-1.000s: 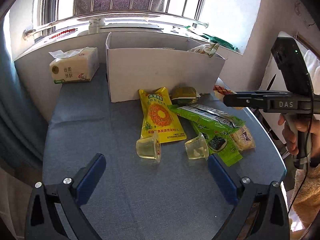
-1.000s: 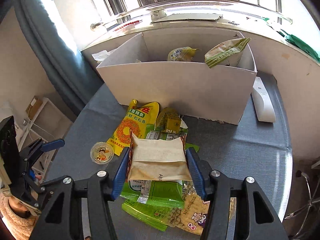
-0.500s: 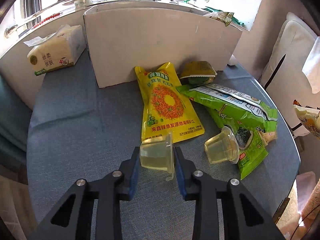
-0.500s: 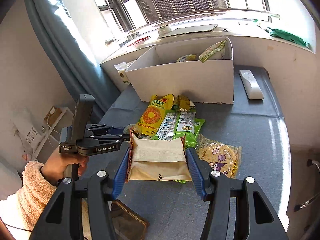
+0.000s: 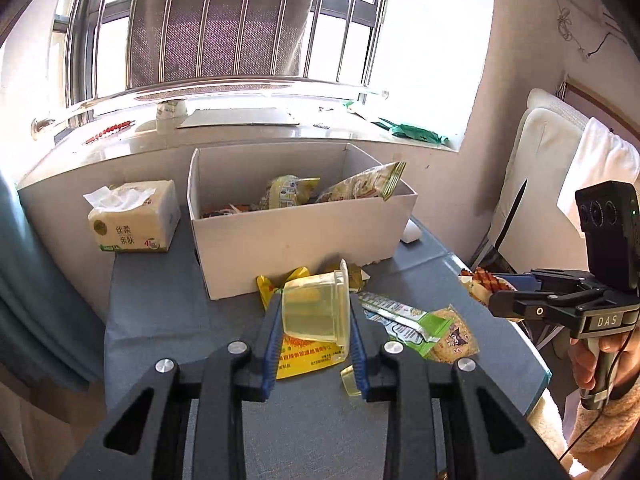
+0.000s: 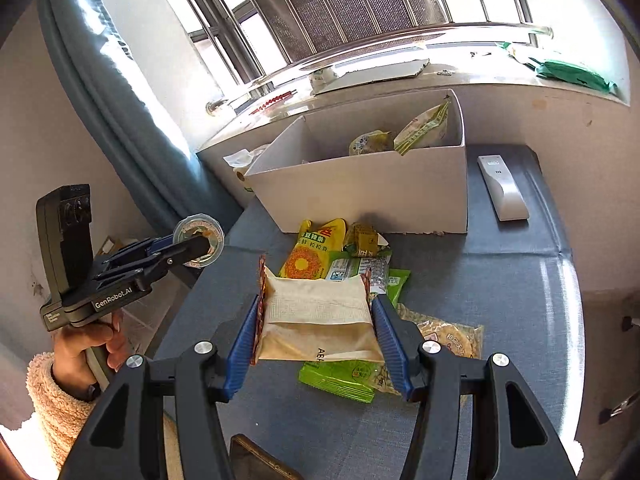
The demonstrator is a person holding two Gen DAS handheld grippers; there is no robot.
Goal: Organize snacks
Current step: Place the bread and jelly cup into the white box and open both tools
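A blue-covered table point(image 5: 160, 320) is shown, with a white cardboard box point(image 5: 296, 240) at its far edge already holding several packets. Loose snacks point(image 6: 316, 256) are scattered in front of it. A beige packet point(image 6: 318, 326) is pinched by the right gripper point(image 6: 318, 344), raised above the table. A clear jelly cup point(image 5: 314, 310) is clamped in the left gripper point(image 5: 316, 340), also lifted.

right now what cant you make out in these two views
- Bottom of the white box: in both views its front wall hides whatever lies under the top packets.
- Second jelly cup: left wrist view, mostly behind the left gripper finger.
- Beige packet in the right gripper: only its back shows, print too small to read.
- Dark flat object: right wrist view, cut off by the bottom edge and gripper body.
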